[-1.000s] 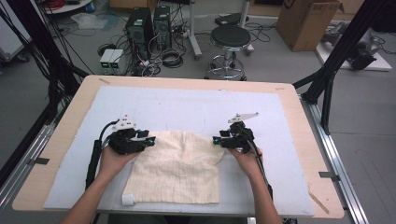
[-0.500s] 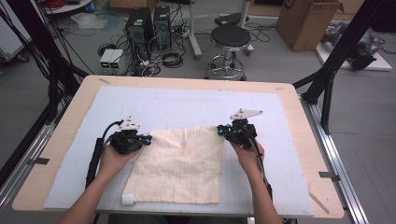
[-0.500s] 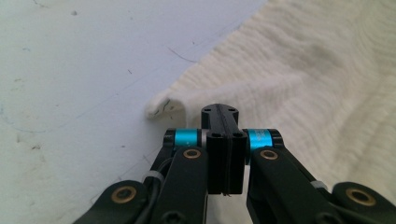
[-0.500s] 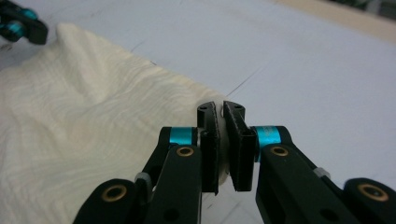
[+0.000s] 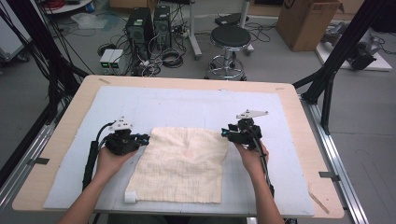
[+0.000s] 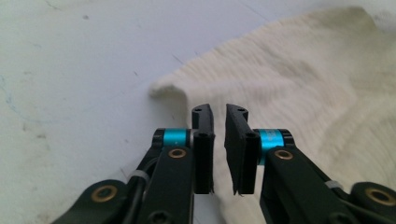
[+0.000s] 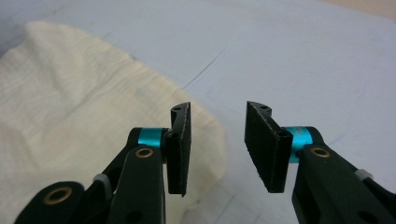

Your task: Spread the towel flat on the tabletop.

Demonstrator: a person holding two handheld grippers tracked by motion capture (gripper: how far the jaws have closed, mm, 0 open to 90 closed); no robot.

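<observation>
A cream knitted cloth (image 5: 180,163) lies spread flat on the pale blue mat (image 5: 187,105). My left gripper (image 5: 145,137) lies at its far left corner, pointing right. In the left gripper view the gripper (image 6: 219,112) has just been opening; its jaws stand a narrow gap apart with nothing between them, and the cloth (image 6: 303,93) corner curls up just ahead. My right gripper (image 5: 224,134) sits at the far right corner, pointing left. In the right gripper view the gripper (image 7: 218,109) has also just been opening and is empty above the cloth (image 7: 70,93) edge.
A small white tag (image 5: 130,197) sticks out at the cloth's near left corner. The wooden table (image 5: 299,100) ends just past the mat. A stool (image 5: 229,39), computer towers (image 5: 142,23) and a cardboard box (image 5: 306,18) stand on the floor beyond.
The right gripper has shifted slightly away from me and turned back toward the cloth corner. The cloth's far edge lies a little farther out and flatter. The left hand has stayed put.
</observation>
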